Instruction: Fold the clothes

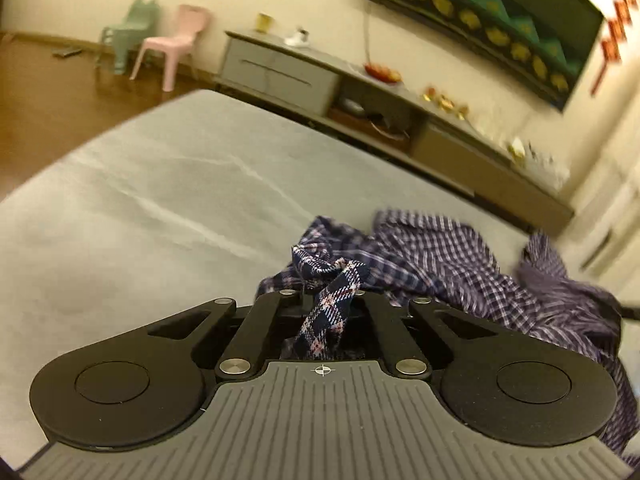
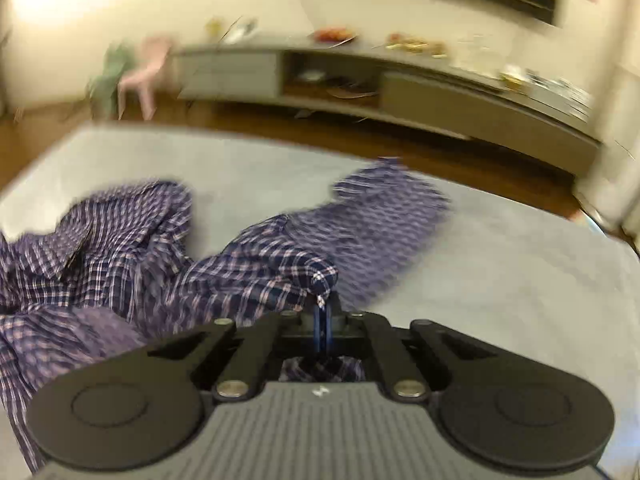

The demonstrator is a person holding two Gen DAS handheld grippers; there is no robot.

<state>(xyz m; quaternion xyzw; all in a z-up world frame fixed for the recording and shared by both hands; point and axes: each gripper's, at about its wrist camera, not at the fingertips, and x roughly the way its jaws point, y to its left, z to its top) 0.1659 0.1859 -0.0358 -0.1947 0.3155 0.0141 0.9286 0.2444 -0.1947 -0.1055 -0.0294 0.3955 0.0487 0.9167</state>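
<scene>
I have both tongs clamped on the checked shirt (image 2: 120, 248): my left tongs (image 1: 326, 300) pinch a twisted bit, my right tongs (image 2: 322, 312) another edge. It sprawls crumpled on the grey bed (image 1: 140, 200), no neat fold showing, so folding remains.

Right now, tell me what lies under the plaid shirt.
The plaid shirt lies crumpled on the grey bed sheet, which shows bare around it. Both the left gripper and right gripper pinch its fabric. Anything beneath the bunched cloth is covered.
</scene>
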